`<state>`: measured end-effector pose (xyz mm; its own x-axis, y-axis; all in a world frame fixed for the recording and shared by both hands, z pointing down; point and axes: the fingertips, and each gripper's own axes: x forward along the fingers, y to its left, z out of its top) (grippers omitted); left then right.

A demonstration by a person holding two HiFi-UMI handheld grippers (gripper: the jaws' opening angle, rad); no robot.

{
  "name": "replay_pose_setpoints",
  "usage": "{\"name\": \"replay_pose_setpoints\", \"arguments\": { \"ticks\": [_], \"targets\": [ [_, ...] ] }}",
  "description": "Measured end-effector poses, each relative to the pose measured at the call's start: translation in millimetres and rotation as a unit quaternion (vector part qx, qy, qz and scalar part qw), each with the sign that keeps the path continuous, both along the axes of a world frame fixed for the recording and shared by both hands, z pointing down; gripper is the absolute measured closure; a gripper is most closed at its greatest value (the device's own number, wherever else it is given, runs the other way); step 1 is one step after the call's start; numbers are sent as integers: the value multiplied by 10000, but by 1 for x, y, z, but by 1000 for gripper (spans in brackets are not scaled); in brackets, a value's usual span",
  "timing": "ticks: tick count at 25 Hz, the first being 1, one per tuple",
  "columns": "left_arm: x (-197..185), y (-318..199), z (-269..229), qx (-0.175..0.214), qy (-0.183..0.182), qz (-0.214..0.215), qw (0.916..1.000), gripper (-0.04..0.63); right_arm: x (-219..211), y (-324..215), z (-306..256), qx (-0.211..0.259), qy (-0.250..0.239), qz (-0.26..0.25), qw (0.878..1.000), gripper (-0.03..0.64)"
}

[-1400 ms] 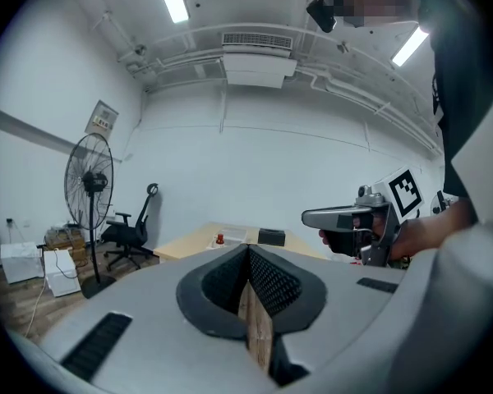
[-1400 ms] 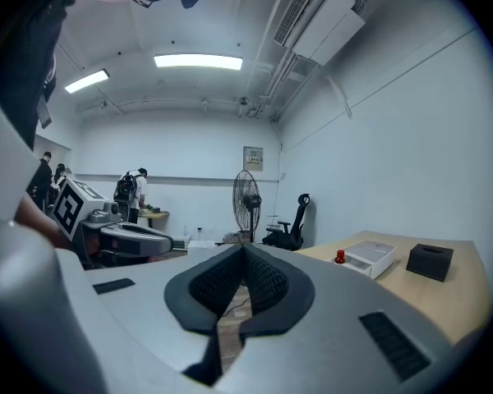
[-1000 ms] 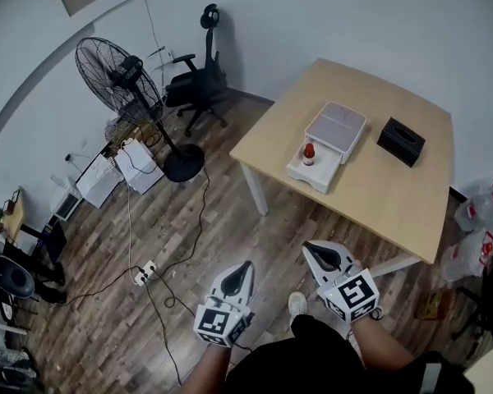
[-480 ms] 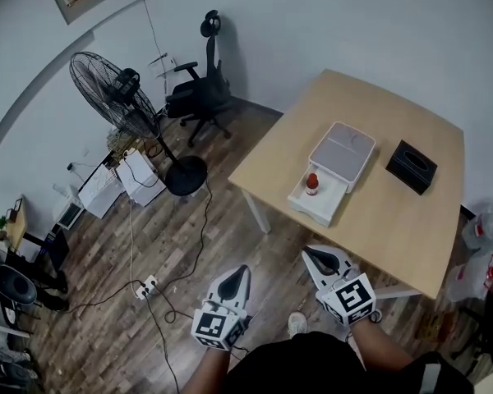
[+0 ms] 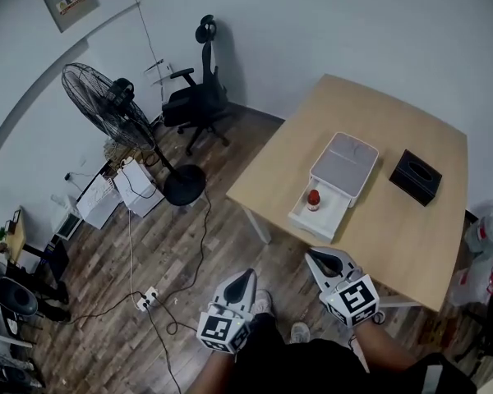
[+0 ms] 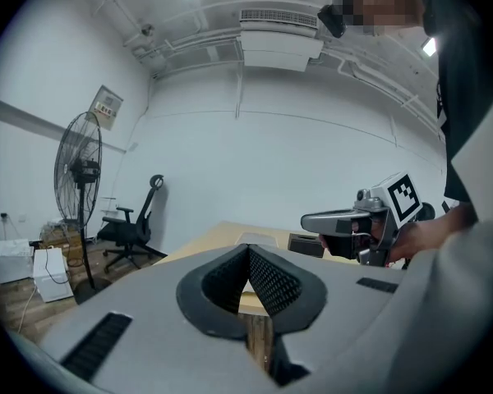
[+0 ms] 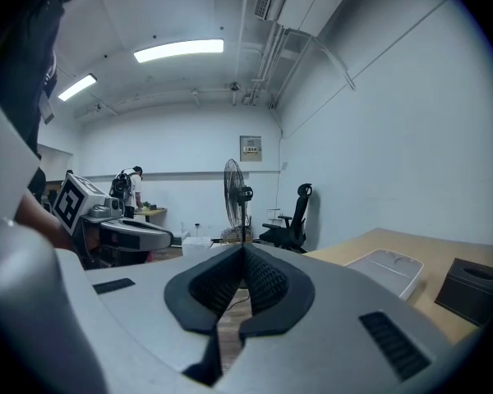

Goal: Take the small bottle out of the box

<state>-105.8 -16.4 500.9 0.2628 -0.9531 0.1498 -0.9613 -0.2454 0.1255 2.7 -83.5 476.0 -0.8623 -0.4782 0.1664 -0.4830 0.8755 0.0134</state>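
Note:
On the wooden table [image 5: 394,220] stands a white box [image 5: 335,183] with its drawer pulled out toward me. In the drawer a small bottle [image 5: 313,199] with a red top stands upright. My left gripper [image 5: 245,277] is held low over the floor, short of the table, jaws shut and empty. My right gripper [image 5: 314,255] hovers just before the table's near edge, also shut with nothing in it. The box lid [image 7: 384,270] appears in the right gripper view, and the right gripper [image 6: 312,222] shows in the left gripper view.
A black tissue box [image 5: 416,176] lies on the table right of the white box. A standing fan [image 5: 107,105], an office chair [image 5: 195,97], white cases [image 5: 115,189] and cables with a power strip [image 5: 148,274] lie on the wooden floor to the left. Plastic bottles [image 5: 486,236] stand at the right edge.
The view has drifted: the table and box now sit slightly lower and more to the right. Both grippers stay shut and low, the left one shifted a little down.

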Motion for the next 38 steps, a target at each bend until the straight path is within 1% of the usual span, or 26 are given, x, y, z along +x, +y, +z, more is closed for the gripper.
{"name": "replay_pose_setpoints", "arguments": {
  "ticks": [6,10,15,21,27,31,35,38],
  "targets": [
    [-16,-41,5,-40,30,309,9995,583,-10,-35,3,16,96,312,9995,603],
    [-30,-76,3,-30,35,635,9980,583,-24,-63,1,62,171,544,9984,603],
    [-51,-127,-6,46,-47,1186,9929,583,-43,-97,-1,86,180,1037,9944,603],
    [-63,-178,-10,142,-19,1683,9856,583,-51,-129,0,40,198,1572,9874,603],
    [-71,-207,-4,81,128,2103,9775,583,-61,-150,3,33,257,1897,9815,603],
    [-70,-220,0,74,175,2343,9720,583,-60,-161,6,73,328,2127,9765,603],
    [-66,-233,6,-10,153,2485,9685,583,-53,-171,5,151,401,2318,9718,603],
    [-57,-241,8,-65,137,2540,9671,583,-42,-177,8,111,449,2380,9702,603]
  ]
}}
